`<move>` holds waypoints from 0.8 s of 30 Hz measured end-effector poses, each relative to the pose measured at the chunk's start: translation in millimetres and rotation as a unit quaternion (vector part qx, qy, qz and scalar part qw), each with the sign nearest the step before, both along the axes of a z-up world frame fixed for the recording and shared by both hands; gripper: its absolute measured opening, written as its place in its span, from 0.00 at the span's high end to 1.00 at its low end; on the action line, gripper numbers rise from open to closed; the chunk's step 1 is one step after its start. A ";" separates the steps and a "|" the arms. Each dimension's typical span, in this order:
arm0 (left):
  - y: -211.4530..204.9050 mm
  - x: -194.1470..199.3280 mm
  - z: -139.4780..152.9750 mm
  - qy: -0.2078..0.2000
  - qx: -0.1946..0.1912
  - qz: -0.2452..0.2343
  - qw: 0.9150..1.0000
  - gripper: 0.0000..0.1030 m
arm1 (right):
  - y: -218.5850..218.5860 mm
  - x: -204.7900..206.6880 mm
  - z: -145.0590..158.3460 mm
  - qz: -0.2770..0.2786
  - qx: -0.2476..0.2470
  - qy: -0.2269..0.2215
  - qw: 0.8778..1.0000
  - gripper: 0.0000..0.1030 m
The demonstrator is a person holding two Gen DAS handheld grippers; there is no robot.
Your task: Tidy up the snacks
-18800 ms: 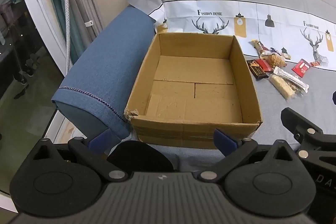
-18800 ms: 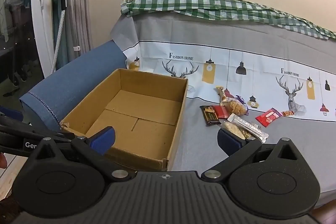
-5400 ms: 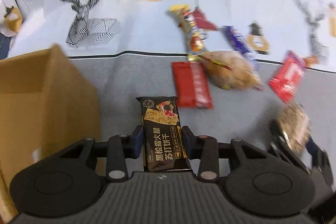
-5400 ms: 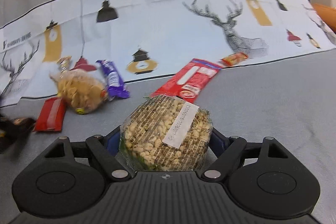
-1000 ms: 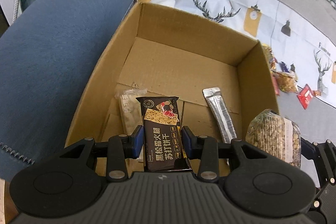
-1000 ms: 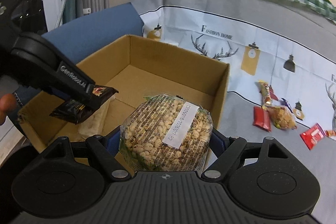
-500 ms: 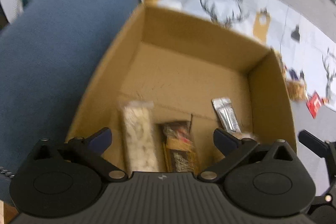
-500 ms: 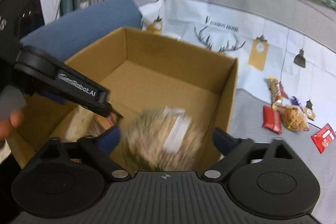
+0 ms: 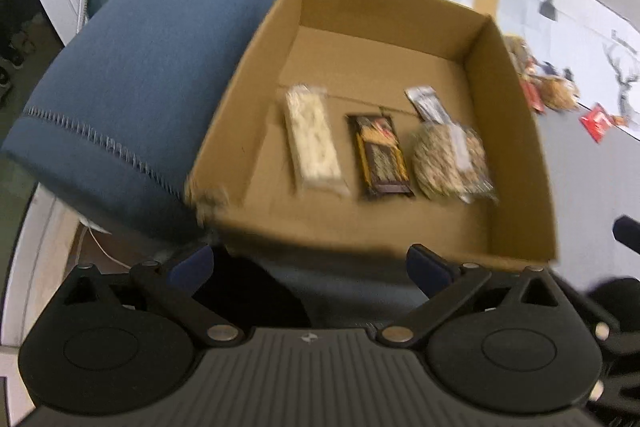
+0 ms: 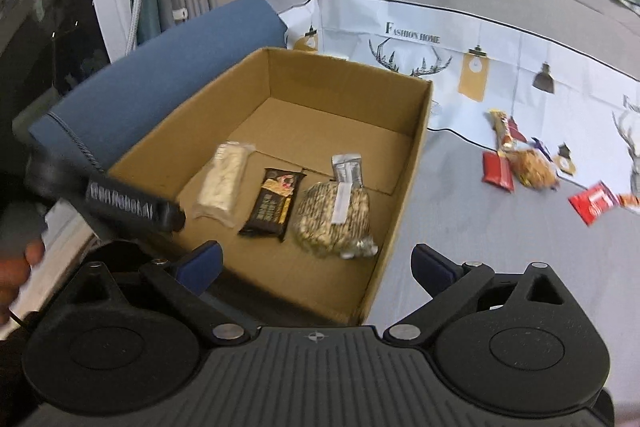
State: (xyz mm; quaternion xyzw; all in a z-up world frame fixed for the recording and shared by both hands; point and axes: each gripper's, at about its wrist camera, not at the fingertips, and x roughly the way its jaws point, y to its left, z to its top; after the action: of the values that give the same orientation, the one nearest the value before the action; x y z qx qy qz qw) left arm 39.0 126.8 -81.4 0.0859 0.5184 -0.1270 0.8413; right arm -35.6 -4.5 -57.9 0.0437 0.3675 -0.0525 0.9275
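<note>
A cardboard box [image 9: 516, 131] [image 10: 416, 131] stands on the grey cover. Inside lie a pale bar [image 9: 314, 139] [image 10: 224, 185], a black cracker pack [image 9: 380, 157] [image 10: 276, 203], a round peanut bag [image 9: 450, 161] [image 10: 334, 219] and a silver sachet [image 9: 428, 103] [image 10: 347, 167]. My left gripper [image 9: 308, 265] is open and empty, just before the box's near wall. My right gripper [image 10: 316, 265] is open and empty above the box's near right corner. The left gripper's body [image 10: 132, 207] shows in the right wrist view.
A blue cushion [image 9: 152, 67] [image 10: 160, 75] lies against the box's left side. Loose snacks lie right of the box: a red pack [image 10: 497, 171], a peanut bag [image 10: 534, 167], a red wrapper [image 10: 594, 205] and a slim bar [image 10: 502, 129].
Both grippers opened and dropped their loads: the black cracker pack and the peanut bag now lie in the box. Both grippers have pulled back toward the box's near edge.
</note>
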 end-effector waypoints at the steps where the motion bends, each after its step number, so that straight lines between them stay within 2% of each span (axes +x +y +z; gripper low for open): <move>1: 1.6 -6.7 2.4 0.002 -0.003 0.001 1.000 0.00 | 2.1 -8.5 4.6 -0.005 0.004 -0.005 1.000 0.03; 5: 2.9 -40.4 14.8 -0.018 -0.009 0.002 1.000 0.00 | 10.3 -39.2 21.2 -0.015 -0.003 -0.036 0.999 0.03; 12: 1.8 -77.1 44.2 -0.064 -0.019 -0.005 0.998 0.00 | 15.6 -88.0 47.1 -0.012 -0.032 -0.095 0.995 0.01; 24: 0.2 -114.5 70.4 -0.110 -0.021 -0.020 0.994 0.00 | 20.9 -128.2 65.1 -0.007 -0.043 -0.140 0.989 0.01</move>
State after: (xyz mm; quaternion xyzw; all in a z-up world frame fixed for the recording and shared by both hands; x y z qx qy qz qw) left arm -75.5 127.0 -11.0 0.0916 0.4183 -0.1445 0.8921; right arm -163.8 16.3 7.2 0.0135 0.2309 -0.0685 0.9705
